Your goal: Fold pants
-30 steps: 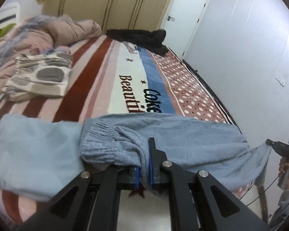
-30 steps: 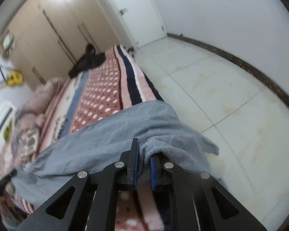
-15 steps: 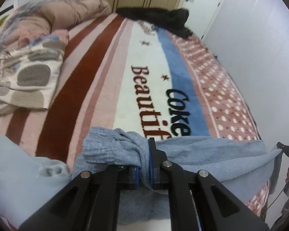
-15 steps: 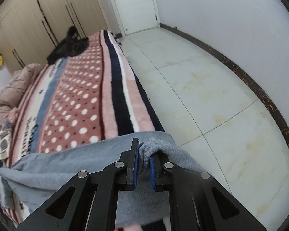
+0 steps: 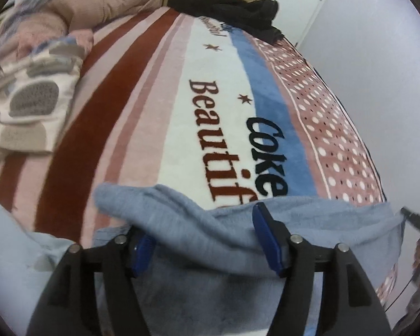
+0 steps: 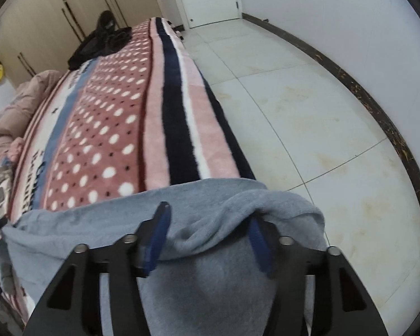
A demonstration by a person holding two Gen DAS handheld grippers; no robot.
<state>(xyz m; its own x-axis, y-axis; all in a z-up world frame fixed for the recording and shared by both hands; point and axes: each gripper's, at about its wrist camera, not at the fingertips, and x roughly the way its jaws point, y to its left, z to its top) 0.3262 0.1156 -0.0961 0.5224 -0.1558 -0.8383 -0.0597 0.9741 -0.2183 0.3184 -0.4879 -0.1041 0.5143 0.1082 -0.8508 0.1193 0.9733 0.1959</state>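
Grey pants (image 5: pixel 198 232) slack across both spread jaws, seemingly ungripped; floor (image 6: pixel 308 106) only in right view

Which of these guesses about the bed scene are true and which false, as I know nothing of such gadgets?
1. Both grippers have their fingers spread apart. True: the left gripper and the right gripper are open, with the grey pants draped between their fingers.
2. The pants are bright red. False: they are grey-blue.
3. A black garment lies at the far end of the bed. True.
4. The blanket is plain white. False: it has stripes, dots and lettering.
5. The floor beside the bed is carpeted. False: it is pale tile.
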